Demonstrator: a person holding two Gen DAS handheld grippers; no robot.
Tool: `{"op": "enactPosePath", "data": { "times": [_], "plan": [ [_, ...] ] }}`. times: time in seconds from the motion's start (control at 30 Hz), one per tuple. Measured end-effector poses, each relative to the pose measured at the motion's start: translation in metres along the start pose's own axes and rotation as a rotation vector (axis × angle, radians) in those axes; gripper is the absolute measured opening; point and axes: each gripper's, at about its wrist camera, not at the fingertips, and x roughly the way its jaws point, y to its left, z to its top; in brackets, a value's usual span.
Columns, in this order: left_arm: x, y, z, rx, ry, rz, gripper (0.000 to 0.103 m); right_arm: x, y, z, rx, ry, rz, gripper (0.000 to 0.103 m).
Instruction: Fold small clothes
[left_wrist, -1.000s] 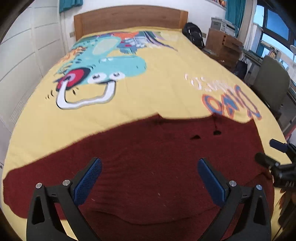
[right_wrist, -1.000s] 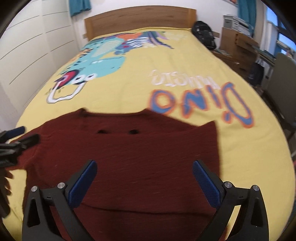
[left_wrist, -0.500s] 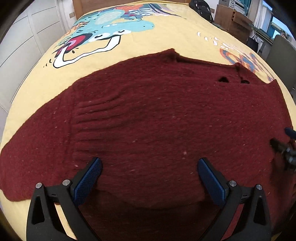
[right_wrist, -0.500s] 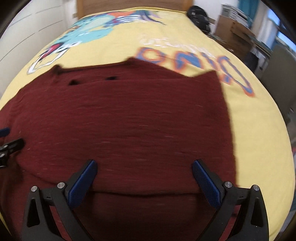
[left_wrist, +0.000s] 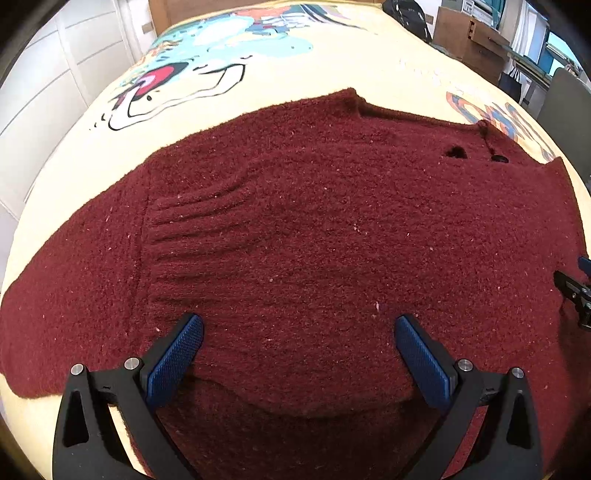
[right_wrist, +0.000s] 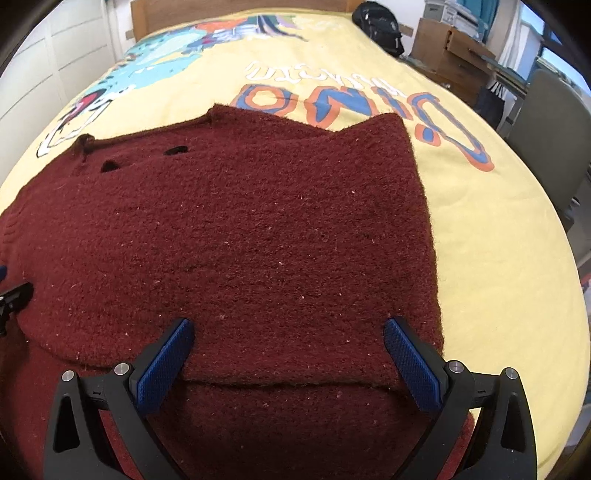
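A dark red knitted sweater (left_wrist: 314, 240) lies spread on the yellow bedspread (left_wrist: 332, 70), its near part folded over in a layer with an edge close to the fingers. One sleeve stretches out to the left in the left wrist view. My left gripper (left_wrist: 298, 347) is open and empty, just above the sweater's near fold. My right gripper (right_wrist: 289, 350) is open and empty over the sweater (right_wrist: 240, 240) near its right edge. The right gripper's tip shows at the right edge of the left wrist view (left_wrist: 576, 291).
The bedspread (right_wrist: 498, 240) has a cartoon dinosaur print (left_wrist: 207, 59) and orange-blue lettering (right_wrist: 351, 99). A wooden headboard (right_wrist: 240, 7) is at the far end. A black backpack (right_wrist: 380, 26), wooden drawers (right_wrist: 450, 48) and a grey chair (right_wrist: 550, 122) stand to the right.
Both grippers have moved forward and down towards the sweater, which now fills most of each view. Both stay open.
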Motion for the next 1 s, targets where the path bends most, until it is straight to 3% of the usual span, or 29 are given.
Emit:
{"op": "enactPosePath", "data": {
  "times": [0.17, 0.23, 0.33, 0.6, 0.83, 1.0],
  "plan": [
    [-0.024, 0.019, 0.003, -0.031, 0.035, -0.058, 0.102, -0.035, -0.001, 0.002, 0.004, -0.003, 0.025, 0.103],
    [-0.039, 0.035, 0.002, -0.087, 0.018, -0.019, 0.102, -0.055, -0.003, -0.003, 0.011, -0.022, 0.046, 0.103],
    [-0.067, 0.076, -0.004, -0.211, -0.021, -0.025, 0.102, -0.076, -0.005, -0.012, 0.019, -0.04, 0.057, 0.103],
    [-0.106, 0.22, -0.051, -0.551, -0.048, 0.175, 0.102, -0.096, -0.027, -0.039, 0.069, -0.023, 0.043, 0.103],
    [-0.095, 0.309, -0.099, -0.845, 0.01, 0.258, 0.101, -0.095, -0.052, -0.056, 0.138, 0.013, 0.005, 0.103],
    [-0.069, 0.352, -0.114, -1.007, 0.065, 0.229, 0.101, -0.094, -0.06, -0.058, 0.157, 0.021, -0.007, 0.103]
  ]
}}
